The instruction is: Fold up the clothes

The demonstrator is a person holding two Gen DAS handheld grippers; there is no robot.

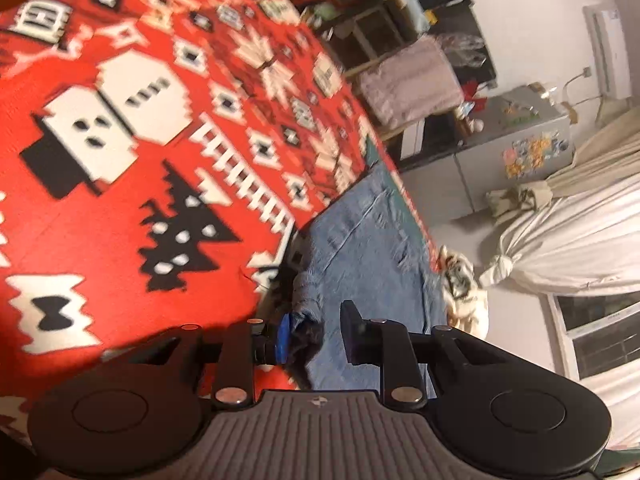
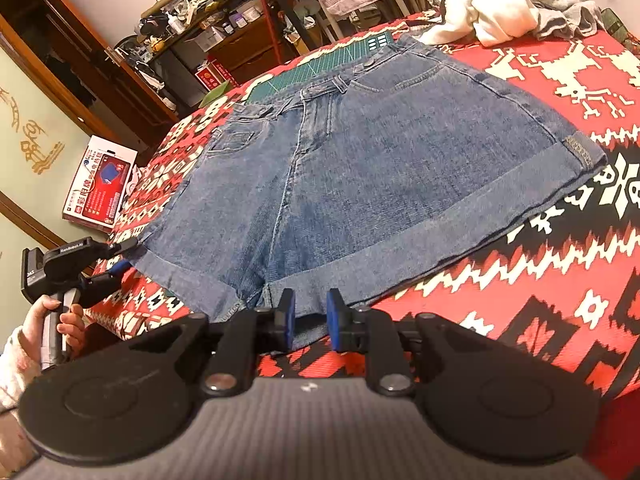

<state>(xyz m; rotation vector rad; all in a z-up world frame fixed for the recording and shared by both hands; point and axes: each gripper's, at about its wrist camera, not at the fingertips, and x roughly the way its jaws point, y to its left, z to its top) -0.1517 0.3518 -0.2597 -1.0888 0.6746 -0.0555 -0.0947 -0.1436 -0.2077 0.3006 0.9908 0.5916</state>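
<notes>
Denim shorts [image 2: 360, 184], laid flat on a red patterned cloth [image 2: 520, 280].

Nearest, the right hand-held gripper [image 2: 311, 326]: blue pads parted a little, holding nothing, hovering at the crotch hem. At the left leg hem, the left hand-held gripper [image 1: 316, 336], jaws wide apart with bunched denim between them; whether it grips the hem cannot be told. A hand [image 2: 60, 320] holds its handle. The shorts are mid-blue, washed, with rolled cuffs, belt loops, a buttoned waistband and stitched pockets, the waist farthest away. The cloth is woven, with white and black geometric figures; open room lies to the right. Beyond the waist, a green mat [image 2: 320, 68] and a heap of pale clothes [image 2: 500, 12].
</notes>
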